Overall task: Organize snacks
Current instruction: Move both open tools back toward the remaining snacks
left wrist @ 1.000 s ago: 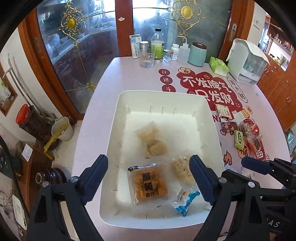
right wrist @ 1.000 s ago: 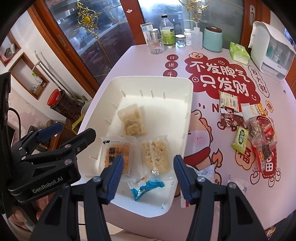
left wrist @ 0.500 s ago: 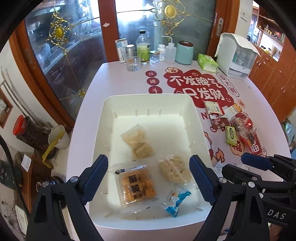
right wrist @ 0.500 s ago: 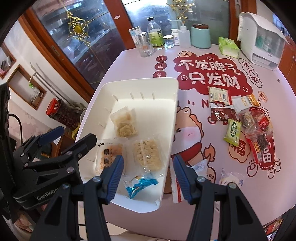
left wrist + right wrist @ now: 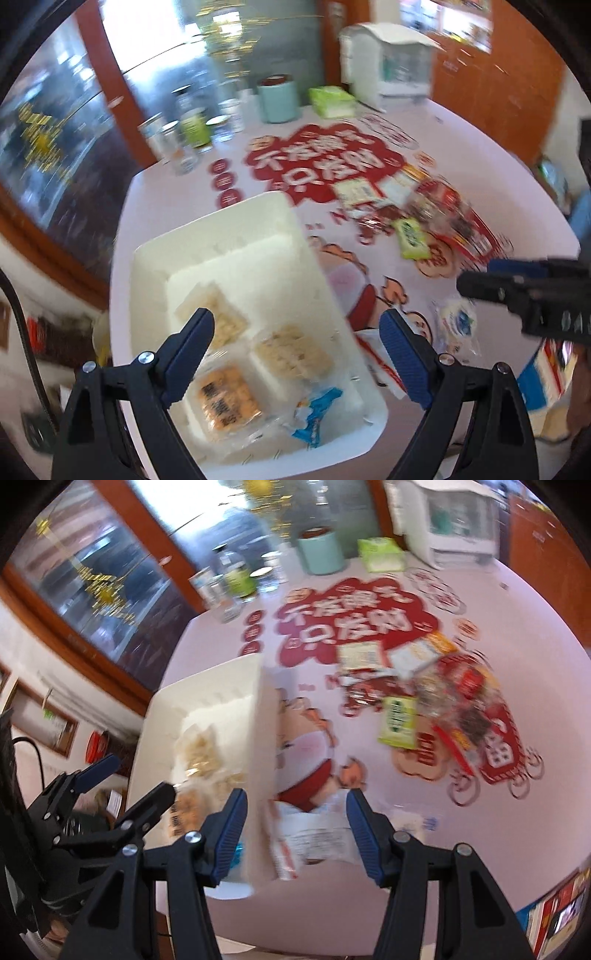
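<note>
A white bin (image 5: 258, 229) on the pink table holds two pale cracker packs (image 5: 291, 354), an orange snack pack (image 5: 225, 402) and a blue-white wrapper (image 5: 314, 410). My left gripper (image 5: 295, 350) is open and empty above the bin's near end. My right gripper (image 5: 295, 830) is open and empty above a white snack packet (image 5: 317, 842) lying just right of the bin (image 5: 207, 690). A pile of loose snacks (image 5: 443, 690) with a green packet (image 5: 397, 720) lies at the right. Both views are motion-blurred.
Bottles, a glass and a teal canister (image 5: 277, 99) stand at the table's far edge, with a green tissue pack (image 5: 332, 101) and a white appliance (image 5: 388, 62). A round white packet (image 5: 456, 321) lies near the front. A glass cabinet is at the left.
Both grippers have swung to the right. The bin has shifted left in both views and the white packet now lies between my right fingers. Both stay open.
</note>
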`<state>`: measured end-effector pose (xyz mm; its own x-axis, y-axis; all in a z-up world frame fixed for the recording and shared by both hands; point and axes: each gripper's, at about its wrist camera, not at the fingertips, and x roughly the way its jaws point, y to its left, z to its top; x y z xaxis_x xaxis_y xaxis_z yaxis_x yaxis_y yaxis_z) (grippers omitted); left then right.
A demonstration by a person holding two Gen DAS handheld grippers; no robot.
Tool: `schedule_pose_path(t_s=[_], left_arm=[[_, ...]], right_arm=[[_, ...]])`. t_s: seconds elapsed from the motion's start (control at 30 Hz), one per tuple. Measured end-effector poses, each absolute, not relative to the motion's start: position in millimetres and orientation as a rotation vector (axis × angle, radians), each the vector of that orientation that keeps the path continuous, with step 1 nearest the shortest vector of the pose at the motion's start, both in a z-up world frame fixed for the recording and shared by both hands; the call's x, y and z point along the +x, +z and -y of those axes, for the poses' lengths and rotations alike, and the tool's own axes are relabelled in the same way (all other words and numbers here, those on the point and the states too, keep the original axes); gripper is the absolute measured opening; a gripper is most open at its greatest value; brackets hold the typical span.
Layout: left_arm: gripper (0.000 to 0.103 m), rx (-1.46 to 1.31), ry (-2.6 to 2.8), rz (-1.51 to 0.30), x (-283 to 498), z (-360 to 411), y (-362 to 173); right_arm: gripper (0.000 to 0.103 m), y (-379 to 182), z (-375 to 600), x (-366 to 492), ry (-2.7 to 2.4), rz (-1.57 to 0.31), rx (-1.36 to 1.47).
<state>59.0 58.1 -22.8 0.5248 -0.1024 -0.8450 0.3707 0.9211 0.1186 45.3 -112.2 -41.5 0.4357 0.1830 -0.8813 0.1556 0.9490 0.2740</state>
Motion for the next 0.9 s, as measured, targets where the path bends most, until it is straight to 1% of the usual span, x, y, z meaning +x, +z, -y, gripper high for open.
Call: schedule_pose_path(t_s=[0.2, 0.47, 0.57, 0.77, 0.87, 0.9], left_arm=[[0.09, 0.527, -0.511, -1.013, 58.9, -6.6, -41.9], [0.09, 0.885, -0.72, -1.067, 43.3, 53.3, -90.5], [0.09, 0.946, -0.747, -1.112, 43.4, 64.3, -109.6], [0.09, 0.977, -0.749, -1.201, 54.9, 71.0, -133.7], [0.09, 0.977, -0.738, -1.249, 61.8, 72.2, -143.3], [0.09, 0.979, -0.736, -1.26, 63.1, 73.0, -145.7]], right_arm=[[0.056, -63.3, 154.6, 33.6, -0.06, -1.168, 0.4], [0.056, -116.8, 187.3, 20.0, -0.111, -1.289, 0.49], [0.056, -132.4, 190.0, 18.7, -0.109, -1.326, 0.51], [0.056, -154.8, 185.7, 21.5, -0.107, -1.383, 0.514], [0.062, -163.9, 184.6, 23.3, -0.102, -1.385, 0.525], [0.062, -164.9, 184.7, 23.8, -0.102, -1.386, 0.527]])
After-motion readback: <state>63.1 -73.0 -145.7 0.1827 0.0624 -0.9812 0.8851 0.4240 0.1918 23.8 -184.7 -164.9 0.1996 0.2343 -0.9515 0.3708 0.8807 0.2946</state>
